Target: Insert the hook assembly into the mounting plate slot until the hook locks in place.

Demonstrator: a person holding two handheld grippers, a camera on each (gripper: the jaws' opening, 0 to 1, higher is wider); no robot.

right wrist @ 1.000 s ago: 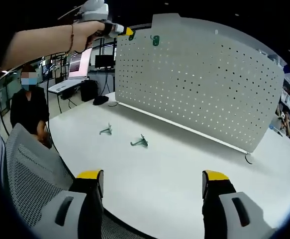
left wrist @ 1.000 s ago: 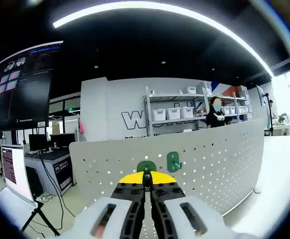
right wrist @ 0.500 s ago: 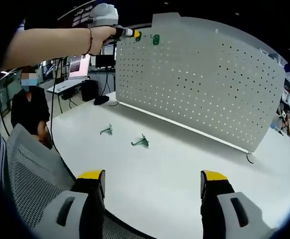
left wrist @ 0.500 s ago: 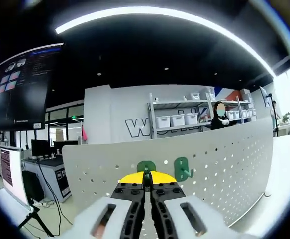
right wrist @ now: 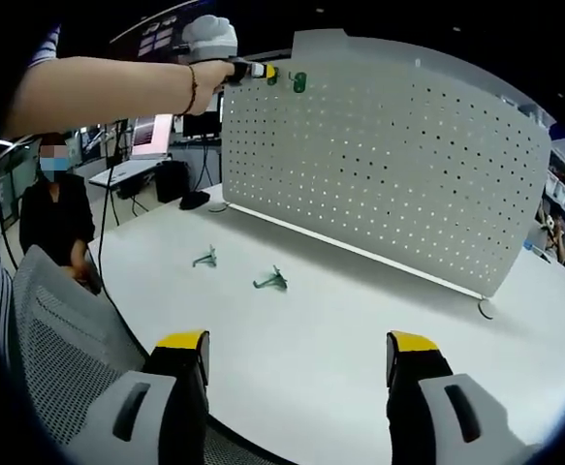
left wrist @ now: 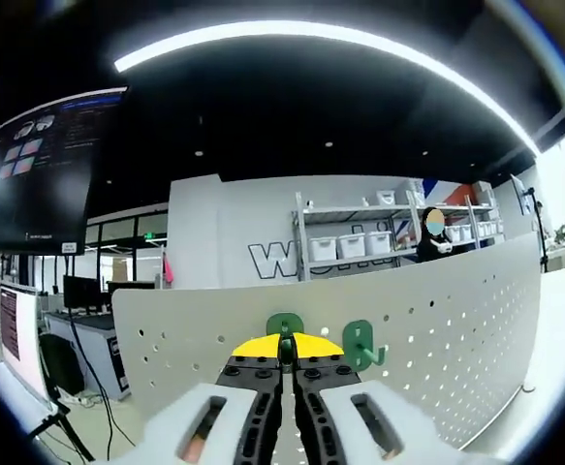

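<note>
Jaws of the left gripper (left wrist: 284, 356) pinch a green hook (left wrist: 284, 325) at the perforated white pegboard's (right wrist: 389, 165) top edge, beside a mounted hook (left wrist: 360, 341). Right gripper (right wrist: 297, 360) hangs wide open, holding nothing, above the tabletop (right wrist: 360, 320), where two loose hooks (right wrist: 270, 281) lie.

Not much to read here. In the left gripper view a big outlined "W" (left wrist: 267, 260) is showing on the white back wall (left wrist: 234, 218), with the rest of the word hiding behind a shelving rack (left wrist: 360, 242). The hanging screen (left wrist: 40, 165) at upper left is displaying stuff, but it's too small to read.
</note>
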